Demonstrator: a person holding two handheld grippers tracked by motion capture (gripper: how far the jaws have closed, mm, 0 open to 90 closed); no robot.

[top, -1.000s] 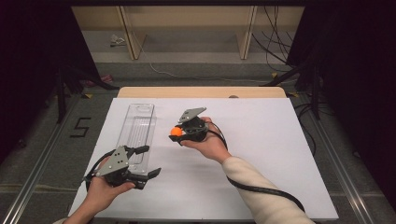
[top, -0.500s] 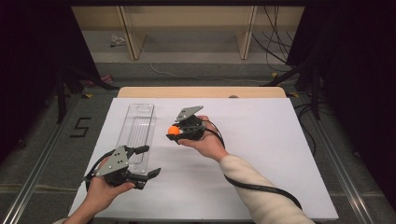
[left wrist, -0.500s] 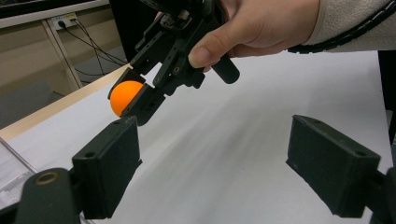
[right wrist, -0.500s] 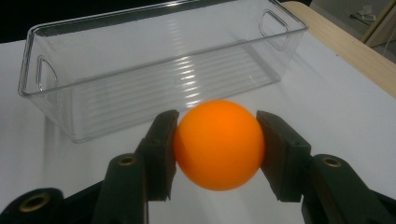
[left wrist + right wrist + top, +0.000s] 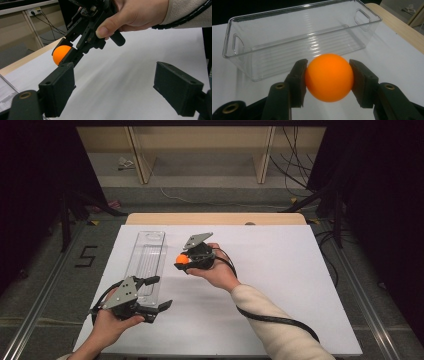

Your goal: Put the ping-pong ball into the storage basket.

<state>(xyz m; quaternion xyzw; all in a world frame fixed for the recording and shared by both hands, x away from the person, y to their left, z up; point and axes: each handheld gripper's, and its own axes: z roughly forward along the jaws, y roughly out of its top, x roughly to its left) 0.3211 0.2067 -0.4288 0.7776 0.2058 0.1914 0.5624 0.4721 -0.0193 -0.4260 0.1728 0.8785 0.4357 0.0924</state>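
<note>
Orange and glossy, a small round plastic ball [image 5: 329, 77] is sitting squeezed between the two black pads of the right gripper [image 5: 328, 80], one pad pressing at its 9 o'clock and the other at its 3 o'clock in the right gripper view. The high view is showing that ball [image 5: 182, 258] held above the white table [image 5: 280, 285], at 3 o'clock from the long clear plastic bin with cut-out handles [image 5: 148, 262] and apart from it. The left gripper [image 5: 159, 293] is hovering over the near end of the bin, at 7 o'clock from the ball, its jaws standing wide with nothing between them.

The bin [image 5: 294, 42] is lying empty, its ribbed floor bare, at 12 o'clock beyond the ball in the right gripper view. The left gripper view is catching the ball [image 5: 60, 53] at 10 o'clock, half hidden behind the right gripper's linkage, with the person's right hand [image 5: 135, 15] wrapped around the handle. The left gripper's own pads [image 5: 58, 90] are framing bare white tabletop there.
</note>
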